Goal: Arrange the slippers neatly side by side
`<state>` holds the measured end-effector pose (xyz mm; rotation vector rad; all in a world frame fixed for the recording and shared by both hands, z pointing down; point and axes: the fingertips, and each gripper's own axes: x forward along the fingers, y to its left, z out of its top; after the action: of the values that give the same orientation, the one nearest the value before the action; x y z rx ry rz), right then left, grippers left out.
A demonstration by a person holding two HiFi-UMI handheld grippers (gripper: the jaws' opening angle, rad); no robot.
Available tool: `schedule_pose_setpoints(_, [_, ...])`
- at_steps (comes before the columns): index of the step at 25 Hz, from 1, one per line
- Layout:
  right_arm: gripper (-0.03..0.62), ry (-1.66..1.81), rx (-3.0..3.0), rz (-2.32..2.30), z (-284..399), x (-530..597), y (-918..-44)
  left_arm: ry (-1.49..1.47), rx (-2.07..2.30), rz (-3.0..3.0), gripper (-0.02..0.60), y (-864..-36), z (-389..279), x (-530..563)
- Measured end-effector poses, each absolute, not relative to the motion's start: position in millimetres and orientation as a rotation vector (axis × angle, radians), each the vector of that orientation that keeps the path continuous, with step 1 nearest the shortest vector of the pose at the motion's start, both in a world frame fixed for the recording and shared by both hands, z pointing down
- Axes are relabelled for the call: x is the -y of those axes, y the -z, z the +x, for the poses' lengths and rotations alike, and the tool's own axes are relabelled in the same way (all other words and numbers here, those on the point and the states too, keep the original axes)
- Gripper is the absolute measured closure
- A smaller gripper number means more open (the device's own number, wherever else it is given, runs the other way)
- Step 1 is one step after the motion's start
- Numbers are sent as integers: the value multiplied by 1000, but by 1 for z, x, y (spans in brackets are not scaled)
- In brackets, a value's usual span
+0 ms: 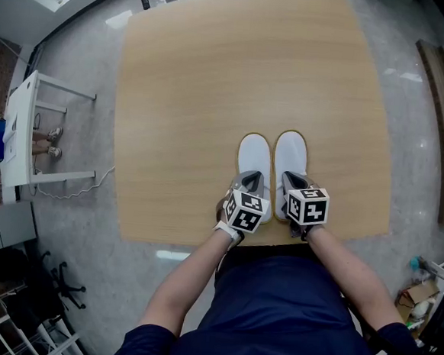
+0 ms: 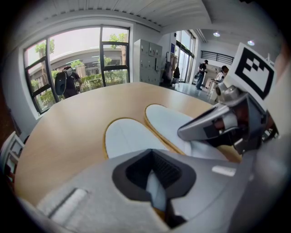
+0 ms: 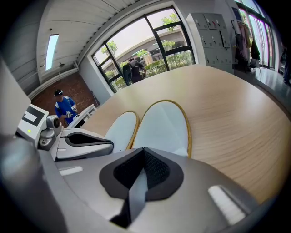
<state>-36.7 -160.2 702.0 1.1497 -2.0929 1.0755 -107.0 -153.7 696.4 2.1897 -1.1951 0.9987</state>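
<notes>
Lying parallel and touching near the near edge of the table, left slipper and right slipper point toes away. The left gripper pinches the left heel and the right gripper the right heel.

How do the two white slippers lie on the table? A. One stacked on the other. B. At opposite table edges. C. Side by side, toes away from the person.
C: the left slipper and the right slipper lie close together, both toes pointing away.
</notes>
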Motion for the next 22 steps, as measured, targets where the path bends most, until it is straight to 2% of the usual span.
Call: schedule_pose_setpoints(22, [586,-1123,2104,1094,-35,164,-707,-834,1153,2165,578,-688,-106,164])
